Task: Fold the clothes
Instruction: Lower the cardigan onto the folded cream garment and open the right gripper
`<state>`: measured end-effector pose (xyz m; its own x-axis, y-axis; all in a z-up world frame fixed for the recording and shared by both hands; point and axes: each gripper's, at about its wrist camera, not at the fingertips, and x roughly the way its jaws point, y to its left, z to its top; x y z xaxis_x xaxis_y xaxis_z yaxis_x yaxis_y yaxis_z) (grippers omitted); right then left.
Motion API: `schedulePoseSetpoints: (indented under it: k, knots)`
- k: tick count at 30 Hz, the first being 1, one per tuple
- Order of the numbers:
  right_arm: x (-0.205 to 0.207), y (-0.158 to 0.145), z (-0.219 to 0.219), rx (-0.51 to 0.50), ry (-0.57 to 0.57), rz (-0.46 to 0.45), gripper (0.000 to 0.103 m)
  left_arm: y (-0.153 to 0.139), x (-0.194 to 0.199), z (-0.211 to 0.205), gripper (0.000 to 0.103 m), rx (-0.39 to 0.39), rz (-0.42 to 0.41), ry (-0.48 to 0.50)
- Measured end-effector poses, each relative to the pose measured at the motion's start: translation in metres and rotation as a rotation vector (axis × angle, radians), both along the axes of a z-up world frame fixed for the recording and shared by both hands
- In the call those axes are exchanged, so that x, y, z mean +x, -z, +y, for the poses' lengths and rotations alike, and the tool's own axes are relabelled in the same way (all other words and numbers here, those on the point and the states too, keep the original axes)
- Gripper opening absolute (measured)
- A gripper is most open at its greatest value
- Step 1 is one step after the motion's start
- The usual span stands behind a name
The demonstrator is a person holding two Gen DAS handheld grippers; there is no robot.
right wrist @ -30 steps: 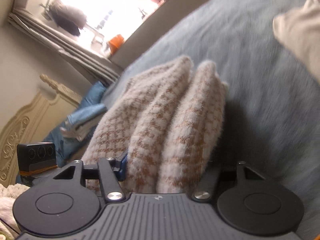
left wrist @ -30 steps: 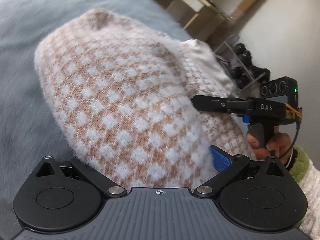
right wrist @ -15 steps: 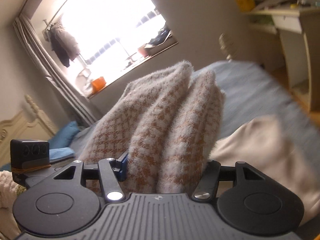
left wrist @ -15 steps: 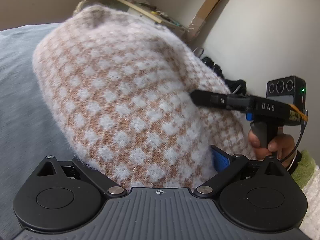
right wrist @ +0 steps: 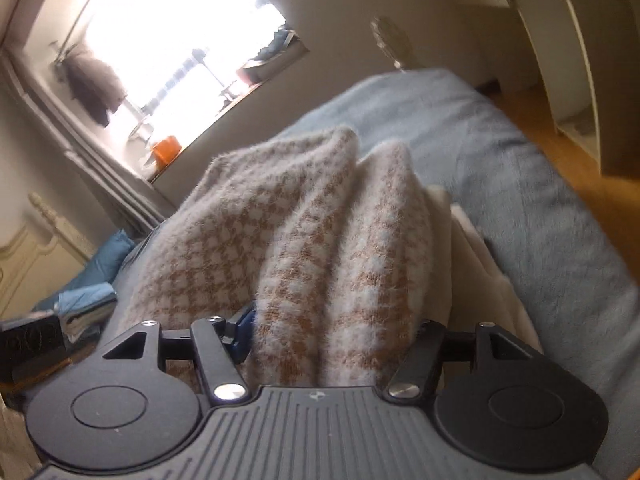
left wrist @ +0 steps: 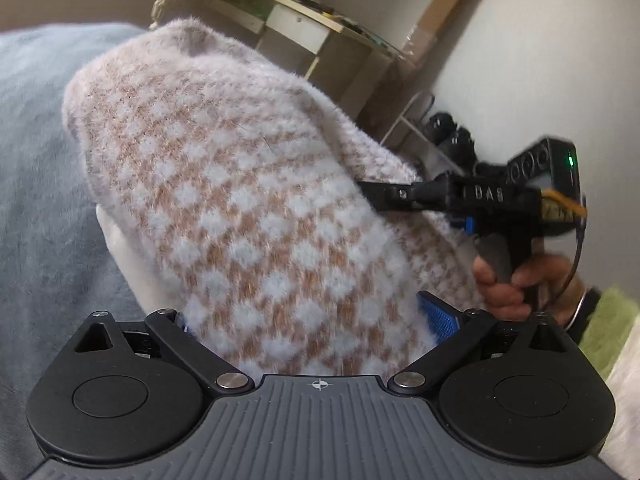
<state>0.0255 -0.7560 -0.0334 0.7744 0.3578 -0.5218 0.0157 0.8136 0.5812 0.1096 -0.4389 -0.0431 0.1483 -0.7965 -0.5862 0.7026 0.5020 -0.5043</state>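
Left gripper [left wrist: 308, 320] and right gripper [right wrist: 332, 332] are both clamping the fluffy brown-and-white checked sweater [left wrist: 248, 208], filling each frame's centre, above the blue-grey bed [right wrist: 500, 168].

One fuzzy knitted sweater in a tan-and-white check [left wrist: 248, 216] is in view, bunched into two thick folds in the right wrist view [right wrist: 320, 248], and one cream-white garment [right wrist: 472, 264] lies beneath it on the single bed covered in blue-grey fleece [right wrist: 540, 208]. Two black two-finger grippers show, the left gripper [left wrist: 308, 320] and the right gripper [right wrist: 332, 328], and one bare hand [left wrist: 516, 280] grips the right one's handle. One bright window [right wrist: 176, 48], one orange pot [right wrist: 166, 151] on its sill, and one pale wooden desk [left wrist: 304, 28] complete the count.
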Motion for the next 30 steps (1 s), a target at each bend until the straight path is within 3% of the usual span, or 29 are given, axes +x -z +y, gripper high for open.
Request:
schedulePoseSetpoints:
  k: [2,5,8,10,12,16,20,23,26,28,30]
  knots:
    - [0.0,-0.004,-0.003,-0.005,-0.003,-0.015,0.065,0.004,0.008,0.002,0.099,-0.015,0.031,-0.01]
    - [0.001,0.008,-0.002,0.013,0.001,-0.01,0.067,0.009,0.018,0.009,0.097,0.004,0.009,0.037]
    - [0.001,0.011,-0.002,0.04,0.025,0.013,0.082,0.0,0.027,0.034,0.098,-0.024,0.045,0.09]
    - [-0.003,0.006,-0.001,0.028,0.059,0.033,0.084,-0.008,0.034,0.053,0.098,-0.047,0.052,0.118]
    - [-0.017,-0.008,0.001,-0.008,0.113,0.035,0.084,-0.017,0.046,0.069,0.099,-0.06,0.006,0.11]
    - [-0.07,-0.047,0.014,-0.078,0.298,-0.022,0.082,-0.044,0.077,0.087,0.099,-0.083,-0.164,-0.008]
    - [-0.104,-0.087,0.082,-0.272,0.327,-0.079,0.068,-0.061,0.101,0.059,0.098,-0.113,-0.32,-0.035]
    - [-0.094,-0.085,0.147,-0.412,0.227,-0.036,0.065,-0.055,0.107,0.007,0.098,-0.06,-0.368,-0.014]
    - [-0.074,-0.056,0.197,-0.558,0.15,0.06,0.064,-0.035,0.115,-0.003,0.103,0.014,-0.343,-0.053]
    - [-0.063,-0.027,0.202,-0.599,0.161,0.094,0.065,-0.026,0.12,-0.006,0.103,0.028,-0.316,-0.06]
    - [-0.057,-0.009,0.192,-0.568,0.205,0.108,0.069,-0.023,0.12,-0.007,0.103,0.026,-0.322,-0.061]
